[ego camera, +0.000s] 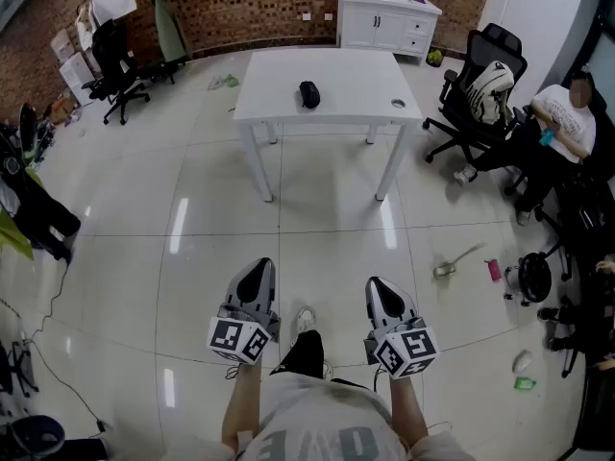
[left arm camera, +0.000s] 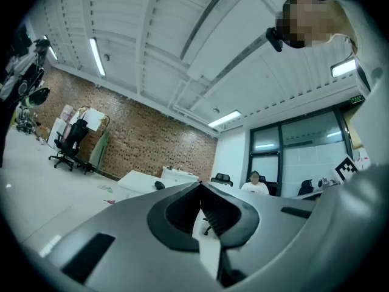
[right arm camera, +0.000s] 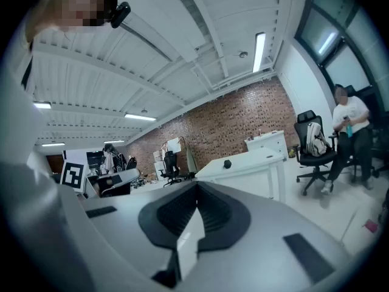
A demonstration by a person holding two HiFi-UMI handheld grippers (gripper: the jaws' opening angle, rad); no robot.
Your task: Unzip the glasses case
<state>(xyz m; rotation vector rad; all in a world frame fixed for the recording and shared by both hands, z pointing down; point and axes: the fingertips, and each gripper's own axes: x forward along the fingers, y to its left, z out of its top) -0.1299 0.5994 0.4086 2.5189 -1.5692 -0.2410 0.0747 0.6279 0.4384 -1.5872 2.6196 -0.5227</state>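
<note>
The black glasses case (ego camera: 308,94) lies zipped on a white table (ego camera: 356,70) far ahead of me across the tiled floor. My left gripper (ego camera: 258,269) and right gripper (ego camera: 378,284) are held low, side by side near my body, well short of the table. Both have their jaws closed tip to tip with nothing between them. In the left gripper view the case (left arm camera: 159,185) shows small on the table beyond the left gripper (left arm camera: 200,185). In the right gripper view the case (right arm camera: 227,163) sits on the table (right arm camera: 258,161) past the right gripper (right arm camera: 196,185).
A white cabinet (ego camera: 386,19) stands behind the table against the brick wall. Black office chairs (ego camera: 480,75) and a seated person (ego camera: 562,113) are at the right, another chair (ego camera: 113,60) at the left. Small items litter the floor (ego camera: 452,267) at the right. A small round thing (ego camera: 399,104) lies on the table's right end.
</note>
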